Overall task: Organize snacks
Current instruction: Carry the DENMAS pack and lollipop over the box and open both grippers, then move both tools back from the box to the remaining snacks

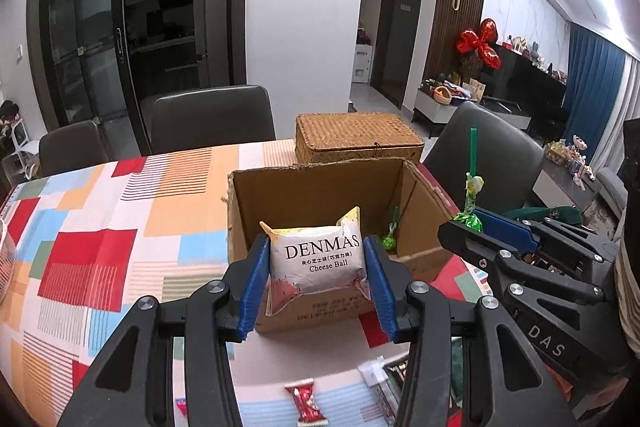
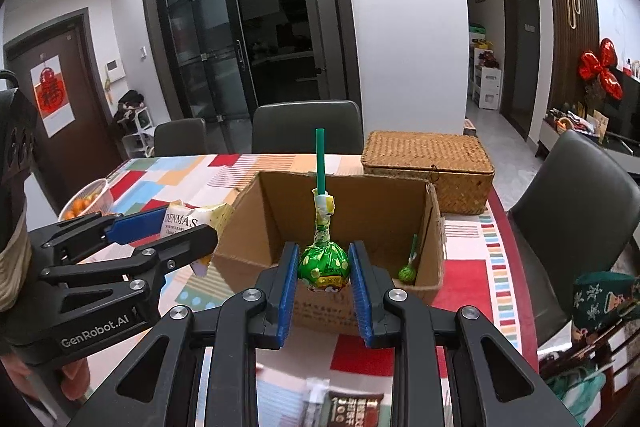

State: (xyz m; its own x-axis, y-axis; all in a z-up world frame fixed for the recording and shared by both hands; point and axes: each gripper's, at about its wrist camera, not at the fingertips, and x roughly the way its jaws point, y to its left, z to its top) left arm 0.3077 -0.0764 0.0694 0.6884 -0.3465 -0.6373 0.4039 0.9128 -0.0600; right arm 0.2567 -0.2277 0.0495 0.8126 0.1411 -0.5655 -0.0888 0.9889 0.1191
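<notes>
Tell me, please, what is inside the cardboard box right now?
One green lollipop lies in the cardboard box, at its right wall. The held snacks and the near wall hide part of the floor.

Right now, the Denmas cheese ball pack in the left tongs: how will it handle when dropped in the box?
Likely light and puffy: the cheese ball pack bulges between the left tongs. Its slack lower corner suggests floppy film. It probably lands flat in the cardboard box without rolling.

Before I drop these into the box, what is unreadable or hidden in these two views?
- Dark snack packet, right wrist view: blurred, cut by the bottom edge, label unreadable.
- Open brown cardboard box, left wrist view: floor mostly hidden behind the white DENMAS Cheese Ball packet.
- Closed woven wicker basket: contents unseen.
</notes>
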